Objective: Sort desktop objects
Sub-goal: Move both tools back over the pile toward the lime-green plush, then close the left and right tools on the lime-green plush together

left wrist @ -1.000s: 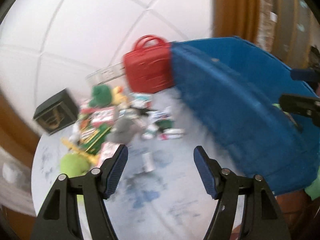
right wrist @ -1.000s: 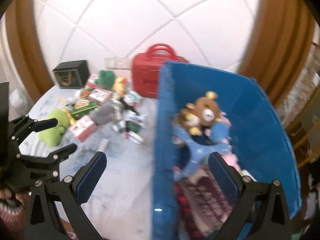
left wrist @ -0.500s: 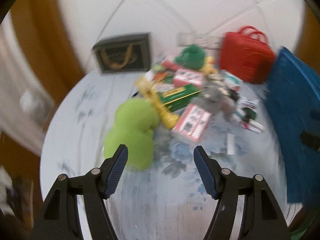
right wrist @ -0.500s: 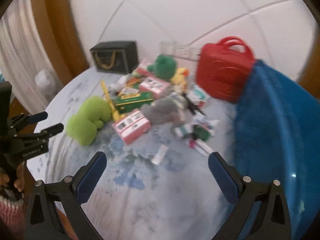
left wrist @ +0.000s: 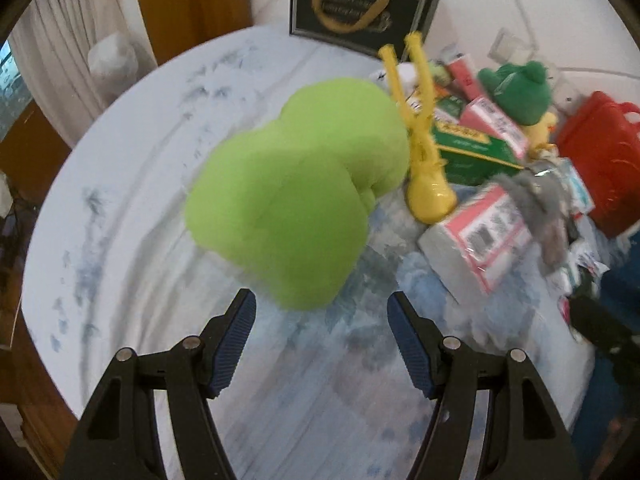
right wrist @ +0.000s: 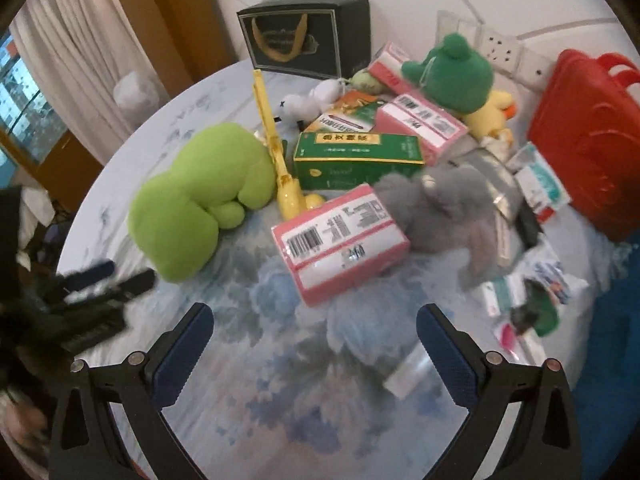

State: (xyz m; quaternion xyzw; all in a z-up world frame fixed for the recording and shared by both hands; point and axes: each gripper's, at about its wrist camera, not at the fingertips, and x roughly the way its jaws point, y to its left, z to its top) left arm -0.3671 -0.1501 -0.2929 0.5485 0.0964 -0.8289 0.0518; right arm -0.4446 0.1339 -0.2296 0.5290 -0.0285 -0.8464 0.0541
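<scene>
My 2 wrist cameras look steeply down at the table; both share the green plush, mine on the left nearer.

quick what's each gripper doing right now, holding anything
left gripper: open, empty, just short of the light green plush
right gripper: open, empty, above the bare tablecloth

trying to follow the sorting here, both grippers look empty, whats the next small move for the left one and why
Probably ease the left gripper forward and down so its open fingers straddle the lime green plush, then close. The plush lies just ahead of the fingers on the table, apart from the crowded boxes, and nothing is between the fingers yet.
</scene>
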